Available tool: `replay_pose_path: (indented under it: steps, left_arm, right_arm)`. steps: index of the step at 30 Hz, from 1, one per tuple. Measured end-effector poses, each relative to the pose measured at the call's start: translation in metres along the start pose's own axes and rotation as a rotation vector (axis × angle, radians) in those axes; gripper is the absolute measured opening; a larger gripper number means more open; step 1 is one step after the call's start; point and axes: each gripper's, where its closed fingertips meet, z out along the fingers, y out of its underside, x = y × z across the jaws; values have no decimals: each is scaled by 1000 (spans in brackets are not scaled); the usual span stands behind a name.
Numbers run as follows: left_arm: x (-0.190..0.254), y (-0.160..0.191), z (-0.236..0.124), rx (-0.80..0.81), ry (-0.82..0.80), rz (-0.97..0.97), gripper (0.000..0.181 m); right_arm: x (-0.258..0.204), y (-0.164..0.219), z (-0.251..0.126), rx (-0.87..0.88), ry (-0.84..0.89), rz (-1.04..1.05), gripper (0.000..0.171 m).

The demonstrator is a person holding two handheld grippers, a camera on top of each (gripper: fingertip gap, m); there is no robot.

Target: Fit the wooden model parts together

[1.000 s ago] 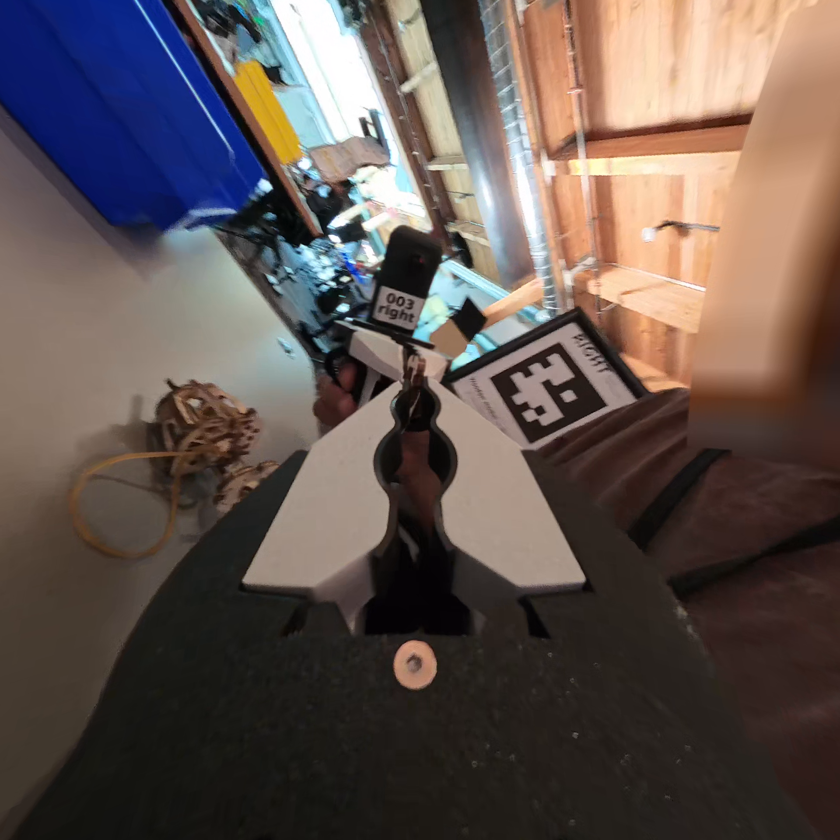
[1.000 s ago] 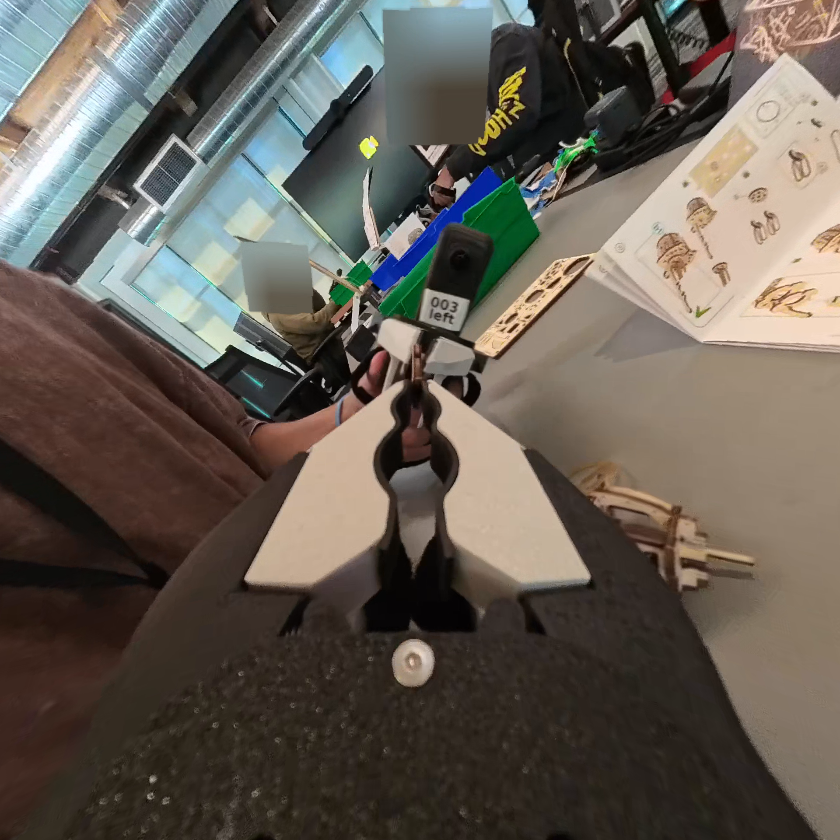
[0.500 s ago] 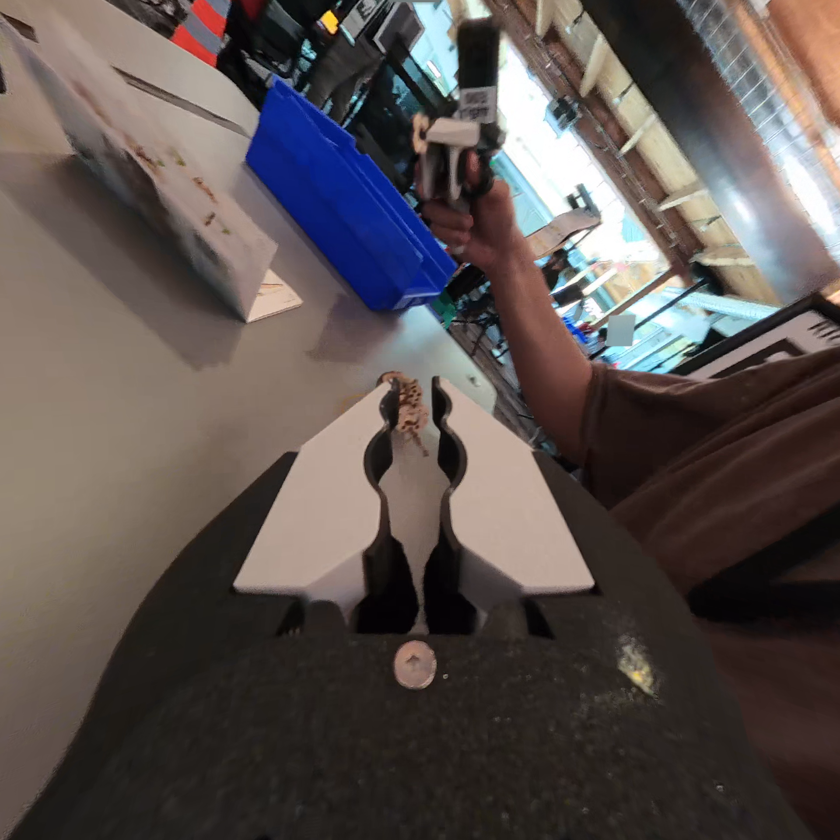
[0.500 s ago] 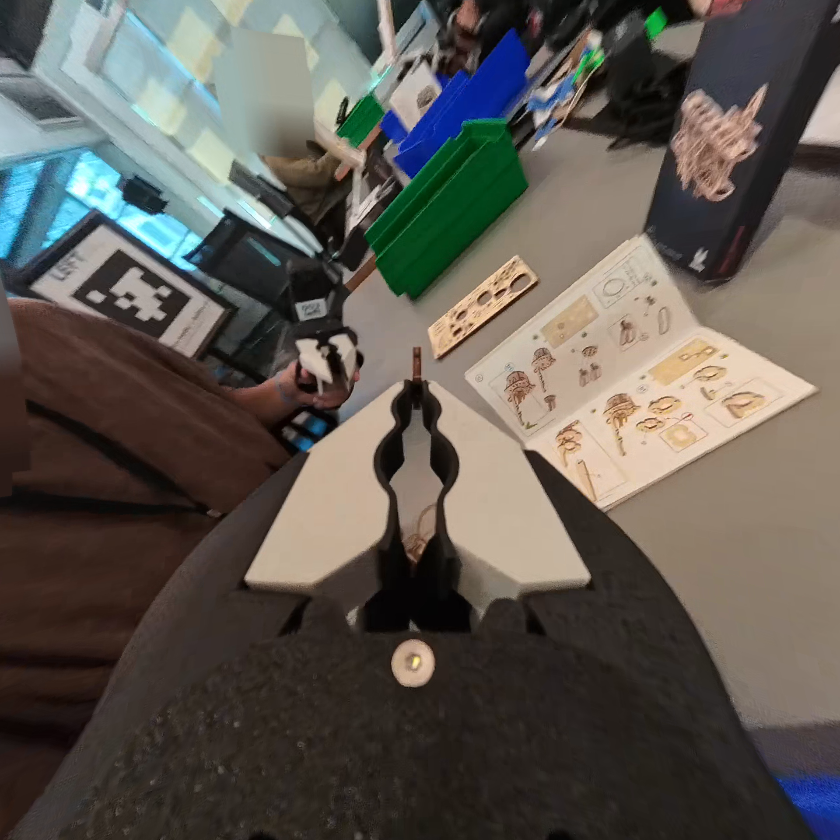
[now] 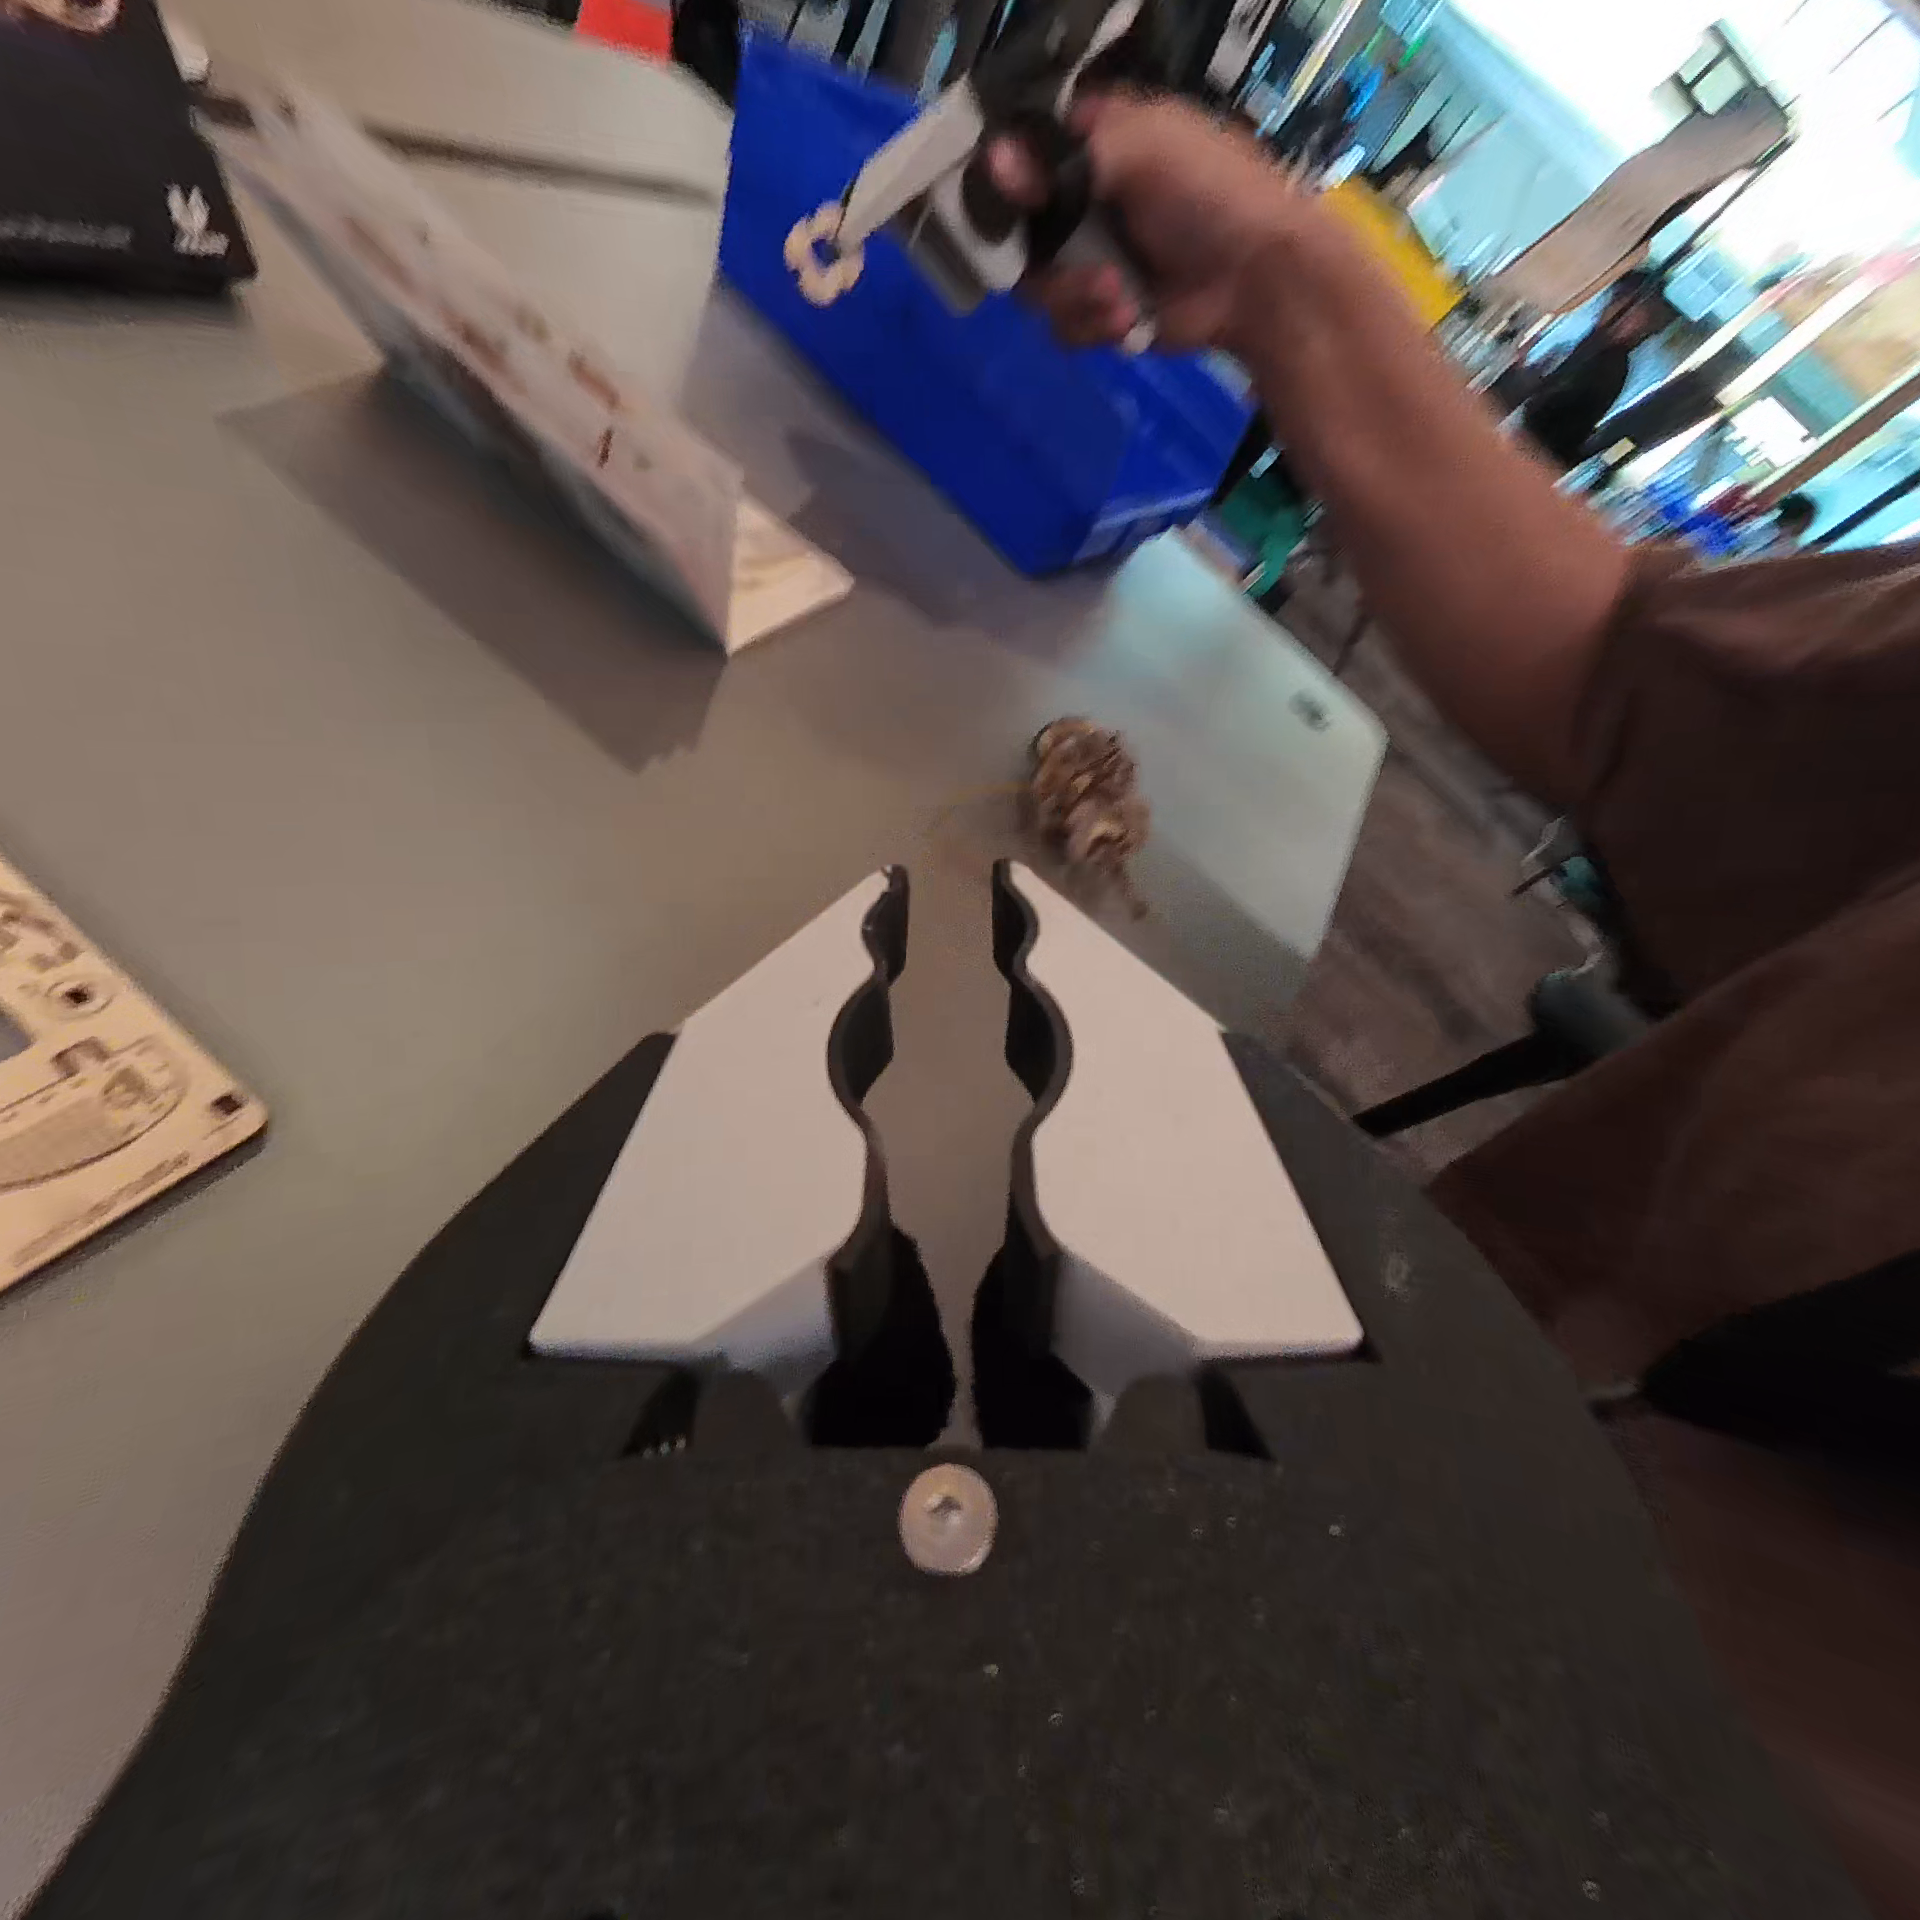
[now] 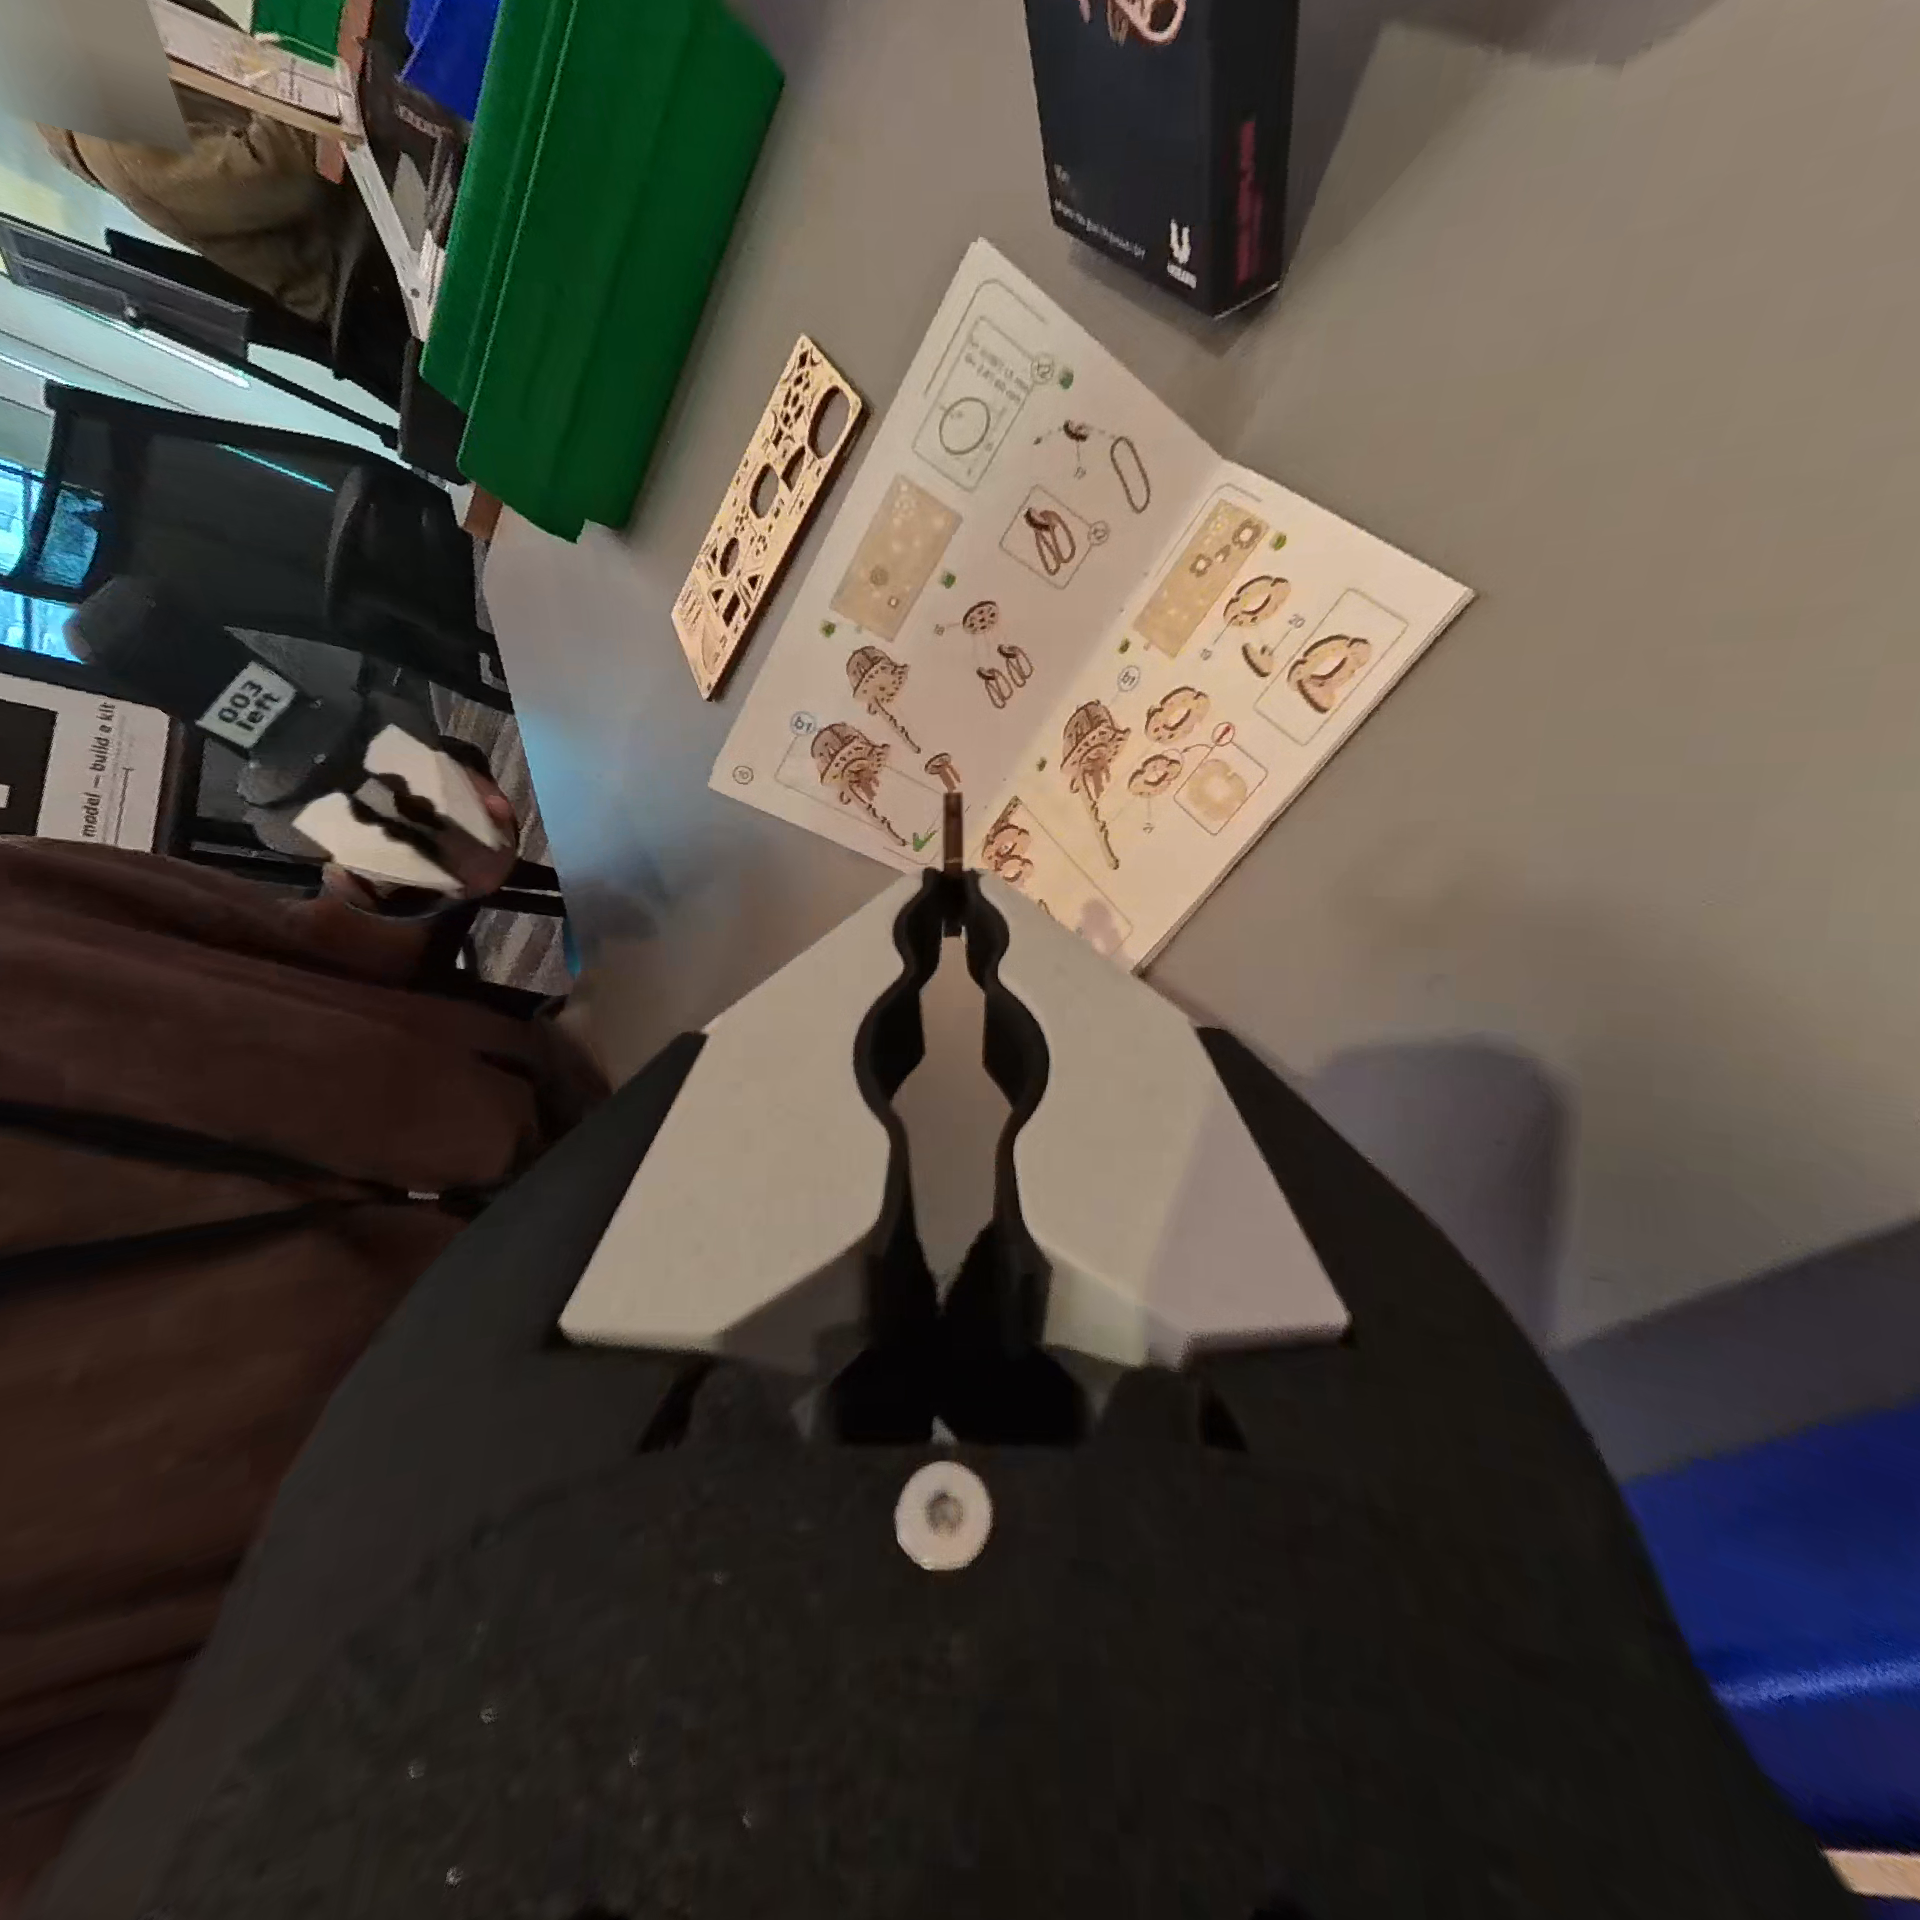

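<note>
The two grippers have drawn apart after meeting tip to tip a second ago, so the mating step looks finished or broken off. The left gripper (image 5: 943,883) now hangs parted and empty, tilted down at the wooden model assembly (image 5: 1086,805) on the grey table (image 5: 343,810) at one o'clock. The right gripper (image 6: 948,881), raised over the instruction booklet (image 6: 1091,603), pinches a flower-shaped wooden gear (image 5: 823,260) edge-on at twelve o'clock.

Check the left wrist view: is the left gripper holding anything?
No, the left gripper is open, with only bare table showing between its fingers.
</note>
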Motion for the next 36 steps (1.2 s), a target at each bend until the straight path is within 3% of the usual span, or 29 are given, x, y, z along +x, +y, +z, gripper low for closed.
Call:
replay_pose_path:
  steps: [5,14,36]
  left_arm:
    - [-34,31,8,-166,-199,33,14]
    - [-18,19,8,-90,-55,-96,14]
    - [-22,20,7,-98,-82,-68,14]
  right_arm:
    - [4,8,4,-53,1,22,3]
    - [8,10,6,-73,5,67,3]
    - [4,3,4,-15,39,32,3]
